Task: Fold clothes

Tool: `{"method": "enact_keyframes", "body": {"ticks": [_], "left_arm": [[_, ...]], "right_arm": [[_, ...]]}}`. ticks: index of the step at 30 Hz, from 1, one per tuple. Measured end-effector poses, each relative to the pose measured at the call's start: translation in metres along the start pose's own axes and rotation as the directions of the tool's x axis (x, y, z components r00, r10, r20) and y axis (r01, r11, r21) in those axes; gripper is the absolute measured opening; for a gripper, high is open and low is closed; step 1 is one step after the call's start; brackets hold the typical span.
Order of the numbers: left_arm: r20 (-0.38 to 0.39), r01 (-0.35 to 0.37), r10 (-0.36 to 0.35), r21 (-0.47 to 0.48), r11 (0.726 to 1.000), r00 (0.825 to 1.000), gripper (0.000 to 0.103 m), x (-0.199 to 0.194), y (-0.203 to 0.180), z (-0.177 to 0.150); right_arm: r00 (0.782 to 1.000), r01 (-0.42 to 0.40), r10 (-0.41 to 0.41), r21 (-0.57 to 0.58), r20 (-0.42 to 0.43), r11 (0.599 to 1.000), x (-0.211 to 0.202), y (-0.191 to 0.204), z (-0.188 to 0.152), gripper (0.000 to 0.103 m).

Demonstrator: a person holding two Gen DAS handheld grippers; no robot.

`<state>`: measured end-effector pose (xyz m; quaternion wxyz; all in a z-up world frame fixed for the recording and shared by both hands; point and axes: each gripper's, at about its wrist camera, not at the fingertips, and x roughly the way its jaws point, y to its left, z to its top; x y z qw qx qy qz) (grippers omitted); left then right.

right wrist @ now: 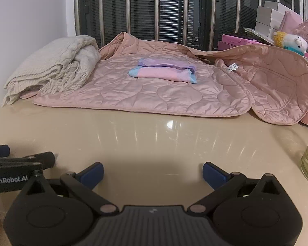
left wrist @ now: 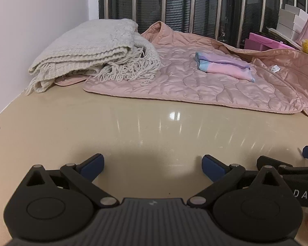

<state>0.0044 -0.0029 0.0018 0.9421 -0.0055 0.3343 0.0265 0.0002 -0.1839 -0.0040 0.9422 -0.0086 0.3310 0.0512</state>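
Both grippers are hovering over the near edge of the glossy beige bench (right wrist: 154, 143), the left gripper (left wrist: 153, 167) and right gripper (right wrist: 153, 172) each spreading blue-padded fingers wide, gripping nothing. Farther back, a quilted pink jacket (right wrist: 164, 94) is lying flat, carrying a small folded pink-and-blue garment (right wrist: 164, 72). Toward the far left corner, a folded cream fringed knit blanket (left wrist: 88, 55) is overlapping the jacket's edge.

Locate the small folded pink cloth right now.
The folded pink cloth lies on top of the spread pink quilted jacket, mid-table in both views, right of the cream knit blanket.
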Motion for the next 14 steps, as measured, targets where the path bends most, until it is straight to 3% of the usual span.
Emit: {"method": "enact_keyframes", "body": {"ticks": [14], "left_arm": [[-0.003,-0.006,0.006,0.001,1.000,1.000,0.102,0.0011,0.0005,0.0006]], "right_arm": [[1.000,0.002,-0.002,0.002,0.000,1.000,0.0005,-0.0005,0.0002,0.103]]}}
